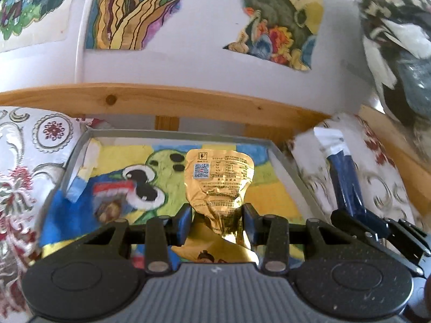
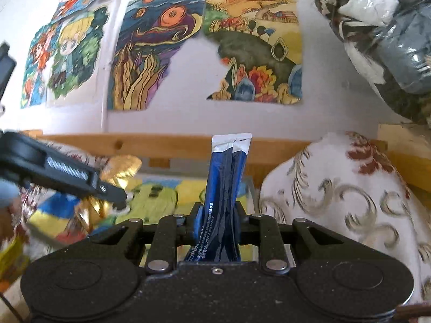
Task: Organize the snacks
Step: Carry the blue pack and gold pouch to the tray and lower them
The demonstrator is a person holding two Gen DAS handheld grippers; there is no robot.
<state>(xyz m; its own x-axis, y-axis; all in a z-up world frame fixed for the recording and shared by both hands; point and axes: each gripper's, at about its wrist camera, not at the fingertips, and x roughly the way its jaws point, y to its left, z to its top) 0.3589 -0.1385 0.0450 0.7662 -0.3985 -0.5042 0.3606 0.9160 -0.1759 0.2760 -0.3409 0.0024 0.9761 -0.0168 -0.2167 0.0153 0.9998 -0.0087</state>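
My left gripper (image 1: 218, 222) is shut on a crinkled gold foil snack packet (image 1: 219, 183), held upright over a grey tray (image 1: 172, 133) lined with a bright cartoon drawing. A small red and brown snack (image 1: 111, 197) lies blurred in the tray's left part. My right gripper (image 2: 216, 222) is shut on long dark blue stick packets (image 2: 225, 188) with white tops. In the left wrist view those blue stick packets (image 1: 343, 172) and the right gripper's body show at the right of the tray. In the right wrist view the gold packet (image 2: 121, 169) and the left gripper's body show at the left.
A wooden rail (image 1: 167, 99) runs behind the tray, under a white wall with colourful paintings (image 2: 159, 51). White patterned cushions (image 2: 342, 188) flank the tray on both sides. A clear plastic bag of dark clothing (image 2: 390, 40) hangs at the upper right.
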